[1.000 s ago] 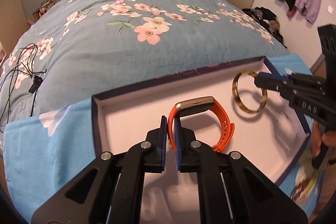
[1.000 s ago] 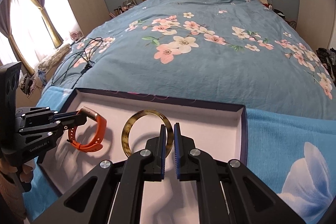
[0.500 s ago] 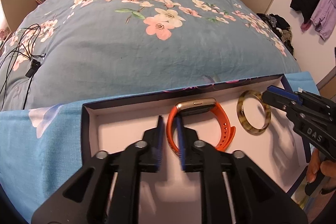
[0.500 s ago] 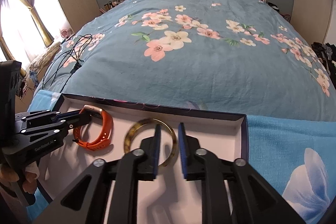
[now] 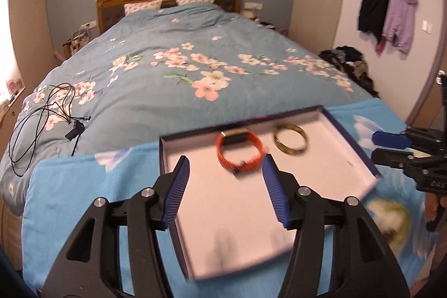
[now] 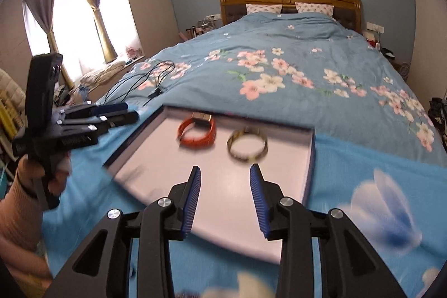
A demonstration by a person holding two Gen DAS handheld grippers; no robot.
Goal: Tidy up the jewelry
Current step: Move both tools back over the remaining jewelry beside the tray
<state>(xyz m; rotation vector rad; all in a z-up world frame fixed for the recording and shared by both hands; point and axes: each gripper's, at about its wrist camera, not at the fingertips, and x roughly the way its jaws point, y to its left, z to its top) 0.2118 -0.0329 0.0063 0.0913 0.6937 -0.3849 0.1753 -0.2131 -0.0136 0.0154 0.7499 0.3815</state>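
Note:
An orange smart band (image 5: 240,151) and a tortoiseshell bangle (image 5: 290,143) lie side by side at the far end of a shallow navy box with a white floor (image 5: 251,203), on a light blue cloth at the foot of the bed. My left gripper (image 5: 226,172) is open and empty, raised above the box's near half. My right gripper (image 6: 225,180) is open and empty too, pulled back from the bangle (image 6: 247,144) and the band (image 6: 197,130). Each gripper shows in the other's view: the right one (image 5: 391,145), the left one (image 6: 123,113).
The flowered blue duvet (image 5: 195,69) covers the bed behind the box. A black cable (image 5: 42,124) lies on its left side. Clothes are piled on the floor at the right (image 5: 349,60). The window with curtains (image 6: 69,18) is at the left.
Both grippers have opened and let go, the left of the orange band, the right of the bangle. Both have pulled back and risen from the box.

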